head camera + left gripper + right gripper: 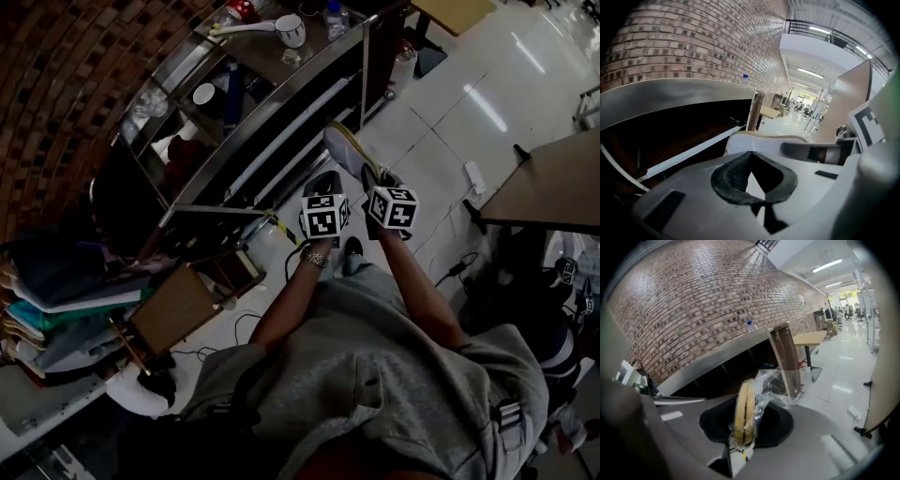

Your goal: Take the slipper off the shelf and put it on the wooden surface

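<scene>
A slipper [349, 150] with a yellowish sole, wrapped in a clear plastic bag, hangs in the air in front of the metal shelf [281, 103]. My right gripper [367, 178] is shut on it. In the right gripper view the slipper [743, 411] stands on edge between the jaws of the right gripper [745, 425], and the bag trails up and to the right. My left gripper [323, 187] is close beside the right one, shut with nothing in it. The left gripper view shows that gripper [751, 161], and beyond it the slipper's pale edge [761, 138].
The shelf's upper levels hold a mug [291, 30], bottles and bowls. A brown wooden board [173, 309] stands low at the left beside stacked folded cloth [56, 300]. A brown table [553, 183] is at the right, over white floor tiles with cables.
</scene>
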